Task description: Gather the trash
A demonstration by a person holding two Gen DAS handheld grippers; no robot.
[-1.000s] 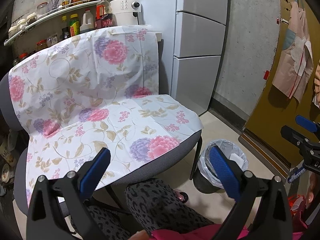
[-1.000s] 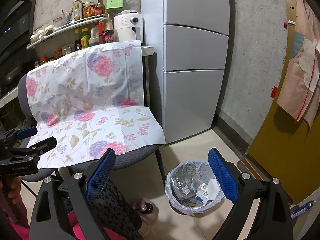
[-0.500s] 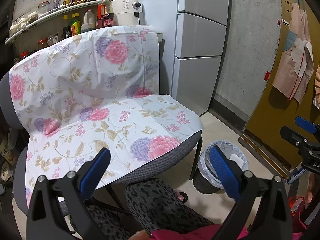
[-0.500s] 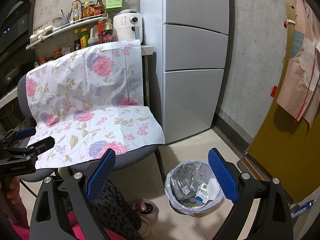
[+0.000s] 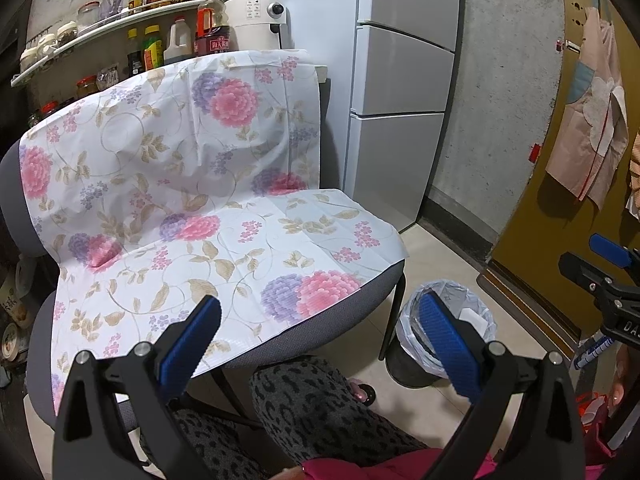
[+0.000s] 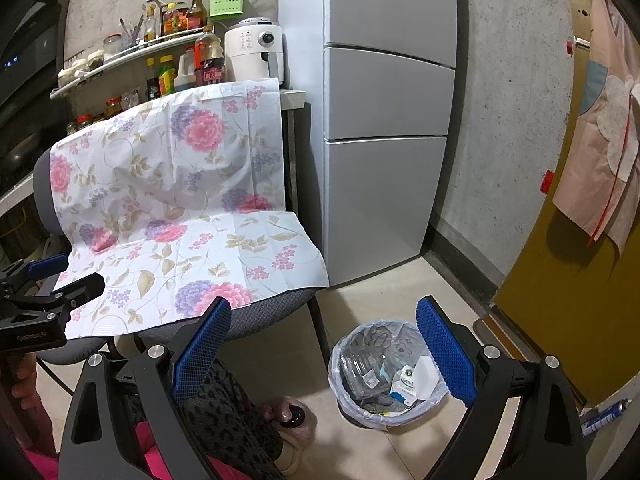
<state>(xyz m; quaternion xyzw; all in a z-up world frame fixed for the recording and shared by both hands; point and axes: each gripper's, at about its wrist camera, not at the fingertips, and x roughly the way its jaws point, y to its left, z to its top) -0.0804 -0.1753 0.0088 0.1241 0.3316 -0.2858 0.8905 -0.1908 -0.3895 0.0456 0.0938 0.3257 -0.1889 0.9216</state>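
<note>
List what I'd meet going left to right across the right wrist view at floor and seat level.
Left gripper → floral-covered chair → lined trash bin → yellow door.

Lighting's pretty even and bright indoors, with soft shadows under the chair (image 5: pixel 304 344) and behind the hanging apron (image 6: pixel 600 168). Heavy fisheye warp bends the fridge (image 6: pixel 388 120) edges, corners go black, and everything stays sharp, no glare.
</note>
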